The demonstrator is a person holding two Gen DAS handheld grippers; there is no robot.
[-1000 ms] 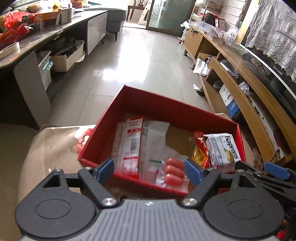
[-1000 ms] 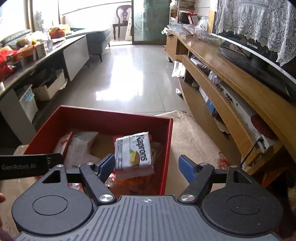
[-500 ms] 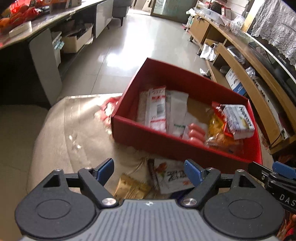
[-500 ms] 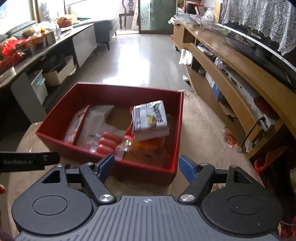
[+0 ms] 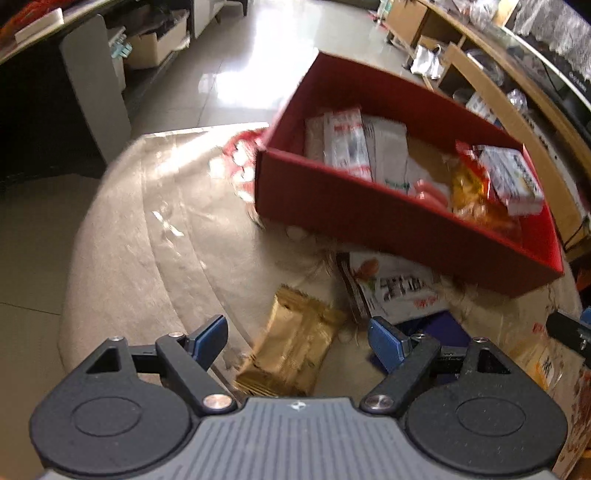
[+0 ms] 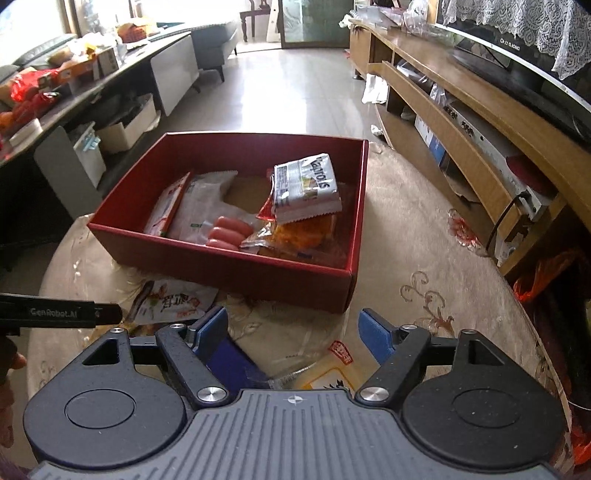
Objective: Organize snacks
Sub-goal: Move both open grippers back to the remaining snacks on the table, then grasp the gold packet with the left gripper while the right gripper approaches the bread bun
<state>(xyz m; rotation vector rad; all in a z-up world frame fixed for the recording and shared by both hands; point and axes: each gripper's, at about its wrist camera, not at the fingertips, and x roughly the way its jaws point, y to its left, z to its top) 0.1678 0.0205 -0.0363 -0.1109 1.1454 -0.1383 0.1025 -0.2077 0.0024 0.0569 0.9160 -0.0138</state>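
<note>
Only the left view shows the gold packet (image 5: 295, 350) outside the red box (image 5: 369, 221).

Daylight from the far glass door (image 6: 301, 20) floods my right view; strong glare on the tile floor (image 6: 291, 99). Right view is sharp, exposure fine. My left view is motion-blurred: red box (image 5: 373, 218) and gold packet (image 5: 295, 350) smeared, floor highlight blown out. Left edge there sits in deep shadow. Heavy fisheye bending and dark vignette corners in both.
</note>
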